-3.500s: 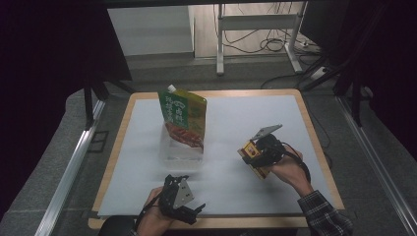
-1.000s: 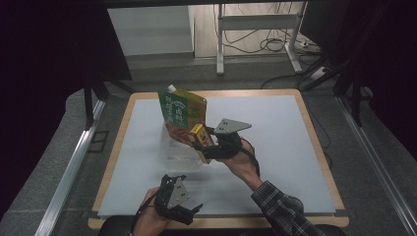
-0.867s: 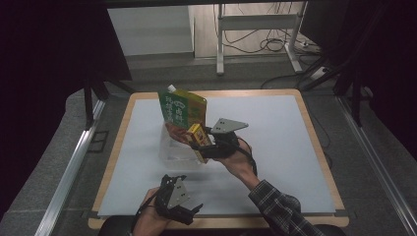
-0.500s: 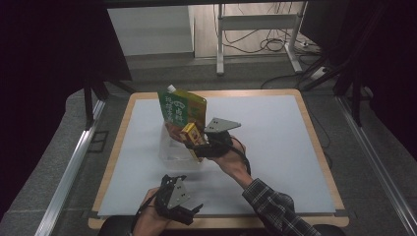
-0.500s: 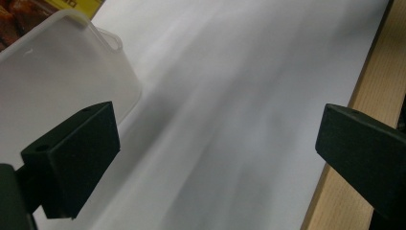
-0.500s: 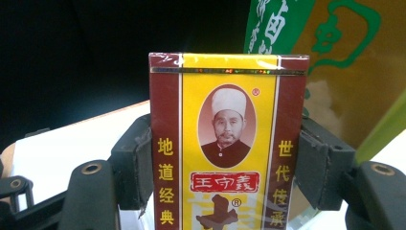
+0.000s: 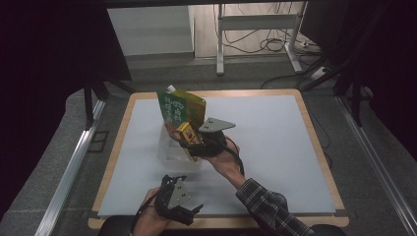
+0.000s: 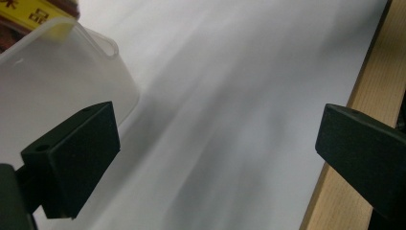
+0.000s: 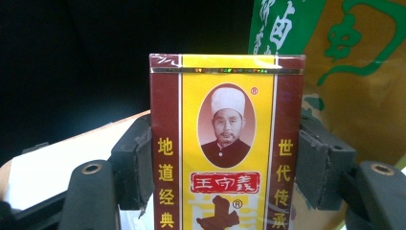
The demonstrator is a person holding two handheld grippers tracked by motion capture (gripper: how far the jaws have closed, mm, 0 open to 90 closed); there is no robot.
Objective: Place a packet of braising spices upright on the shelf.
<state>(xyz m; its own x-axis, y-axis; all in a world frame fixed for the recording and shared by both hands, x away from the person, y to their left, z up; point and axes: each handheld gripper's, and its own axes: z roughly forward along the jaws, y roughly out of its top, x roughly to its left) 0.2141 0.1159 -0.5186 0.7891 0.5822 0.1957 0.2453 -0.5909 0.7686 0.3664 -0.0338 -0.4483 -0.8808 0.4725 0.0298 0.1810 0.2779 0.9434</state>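
By the near edge of the bench the left gripper (image 7: 173, 202) rested with its jaws wide and nothing between them. Farther in, the right gripper (image 7: 193, 143) clamped a yellow-and-maroon spice box (image 9: 225, 143) by its two narrow sides, upright above the clear plastic container (image 7: 173, 150). Behind stood a green-and-orange refill pouch (image 7: 181, 109). To do it well, I judged, lower the box straight in front of the pouch, then release.

One yellow box (image 7: 188, 133), one green pouch (image 7: 180, 105), one clear plastic tub (image 7: 167, 150), seemingly just one, and two grippers (image 7: 186, 142) (image 7: 189, 212) on one table (image 7: 275, 142)
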